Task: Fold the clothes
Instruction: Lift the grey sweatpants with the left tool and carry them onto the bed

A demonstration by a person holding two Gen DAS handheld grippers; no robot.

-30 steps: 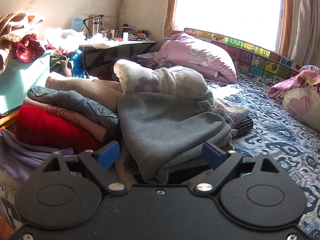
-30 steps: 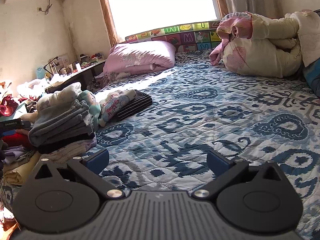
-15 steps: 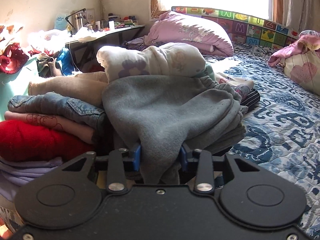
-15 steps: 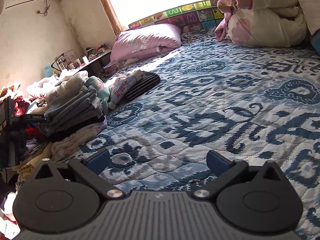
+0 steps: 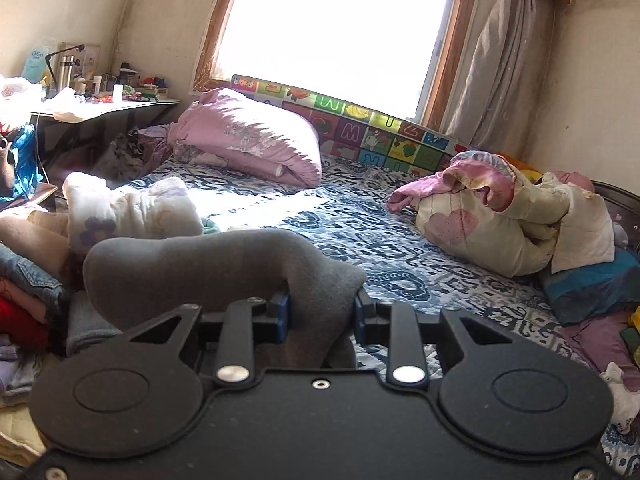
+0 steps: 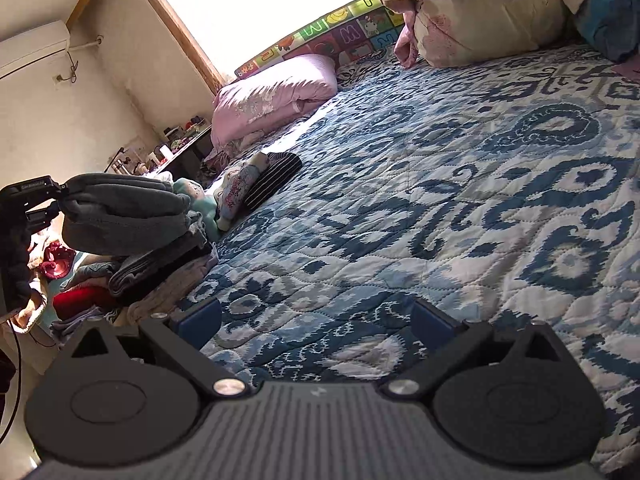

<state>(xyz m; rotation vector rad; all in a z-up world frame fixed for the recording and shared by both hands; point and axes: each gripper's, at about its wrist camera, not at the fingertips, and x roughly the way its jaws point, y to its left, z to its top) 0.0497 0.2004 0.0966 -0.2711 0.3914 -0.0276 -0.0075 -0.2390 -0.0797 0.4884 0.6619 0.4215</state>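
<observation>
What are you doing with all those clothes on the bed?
Folding laundry. The left gripper is shut on a grey fleece garment and holds its edge up above the pile of clothes at the side of the bed. The right gripper is open and holds nothing; it hangs over the blue patterned quilt. The grey garment is bunched, not spread out yet.

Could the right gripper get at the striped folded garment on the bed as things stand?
Probably yes. The right gripper is open and holds nothing, and only bare blue patterned quilt shows between it and the striped garment, which lies ahead to its left beside the clothes pile.
</observation>
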